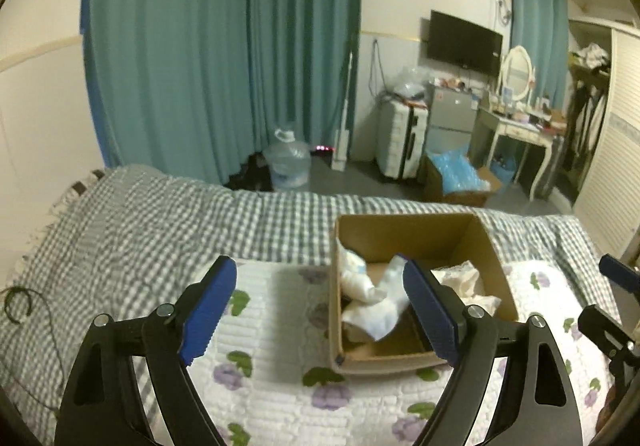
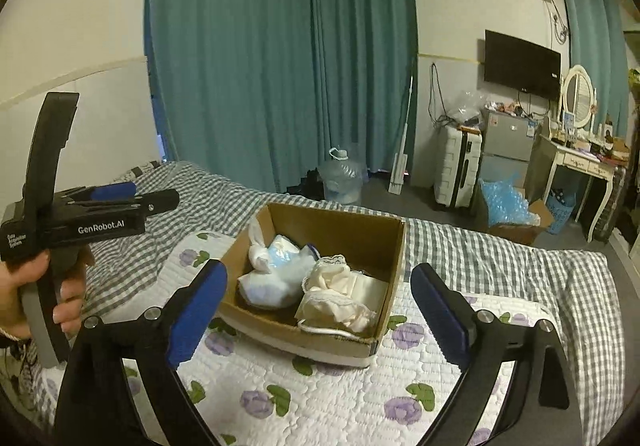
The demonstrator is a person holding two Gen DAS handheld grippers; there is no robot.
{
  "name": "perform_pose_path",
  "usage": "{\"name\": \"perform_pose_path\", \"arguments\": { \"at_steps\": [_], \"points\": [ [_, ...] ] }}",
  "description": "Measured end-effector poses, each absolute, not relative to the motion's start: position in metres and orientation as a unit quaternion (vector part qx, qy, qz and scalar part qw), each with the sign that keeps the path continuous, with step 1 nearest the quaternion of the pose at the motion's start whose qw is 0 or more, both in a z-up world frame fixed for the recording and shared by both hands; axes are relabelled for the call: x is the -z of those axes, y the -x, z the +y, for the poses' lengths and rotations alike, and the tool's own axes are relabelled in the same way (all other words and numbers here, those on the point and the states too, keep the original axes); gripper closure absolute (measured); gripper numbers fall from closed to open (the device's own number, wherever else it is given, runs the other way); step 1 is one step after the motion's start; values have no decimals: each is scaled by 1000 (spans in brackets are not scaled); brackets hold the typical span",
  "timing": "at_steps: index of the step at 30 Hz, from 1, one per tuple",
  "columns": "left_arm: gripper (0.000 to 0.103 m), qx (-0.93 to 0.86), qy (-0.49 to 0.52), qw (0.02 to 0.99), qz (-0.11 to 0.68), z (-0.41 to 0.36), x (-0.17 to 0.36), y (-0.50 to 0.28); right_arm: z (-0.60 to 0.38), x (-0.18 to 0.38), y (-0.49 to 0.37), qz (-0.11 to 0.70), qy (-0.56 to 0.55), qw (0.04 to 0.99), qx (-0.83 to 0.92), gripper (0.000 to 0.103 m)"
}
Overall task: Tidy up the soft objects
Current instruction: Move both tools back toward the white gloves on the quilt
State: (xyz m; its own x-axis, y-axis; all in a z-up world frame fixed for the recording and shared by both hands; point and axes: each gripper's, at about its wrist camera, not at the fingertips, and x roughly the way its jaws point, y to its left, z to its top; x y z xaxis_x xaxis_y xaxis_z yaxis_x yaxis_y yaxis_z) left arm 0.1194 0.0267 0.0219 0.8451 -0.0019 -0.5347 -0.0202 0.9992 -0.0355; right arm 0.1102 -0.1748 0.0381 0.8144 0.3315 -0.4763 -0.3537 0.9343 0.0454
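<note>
Claws (image 1: 320, 310) (image 2: 320, 310) open, clothes (image 2: 304, 278) in box (image 2: 360, 234)

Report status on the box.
Both grippers, left and right, open, empty. Soft items in cardboard box. Nothing blocking.

Wide-open left gripper (image 1: 320, 310) with blue-padded black fingers hangs above a brown cardboard box (image 1: 416, 234) holding crumpled white and cream cloths (image 1: 372, 294), set on a white floral quilt (image 1: 280, 386) over a grey checked bedspread (image 1: 140, 230).
</note>
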Motion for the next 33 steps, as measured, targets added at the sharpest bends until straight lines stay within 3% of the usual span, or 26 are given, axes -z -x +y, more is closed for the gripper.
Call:
{"name": "perform_pose_path", "arguments": {
  "at_steps": [14,23,33],
  "points": [
    [16,5,20,968,250,33,-39,-60,-165,-44,-47,224,78,947,-215,7],
    [16,9,9,958,288,21,0,-41,-162,-11,-29,243,102,932,-247,7],
    [16,32,-21,920,391,-7,75,-34,-167,44,-26,286,115,912,-273,7]
  ]
}}
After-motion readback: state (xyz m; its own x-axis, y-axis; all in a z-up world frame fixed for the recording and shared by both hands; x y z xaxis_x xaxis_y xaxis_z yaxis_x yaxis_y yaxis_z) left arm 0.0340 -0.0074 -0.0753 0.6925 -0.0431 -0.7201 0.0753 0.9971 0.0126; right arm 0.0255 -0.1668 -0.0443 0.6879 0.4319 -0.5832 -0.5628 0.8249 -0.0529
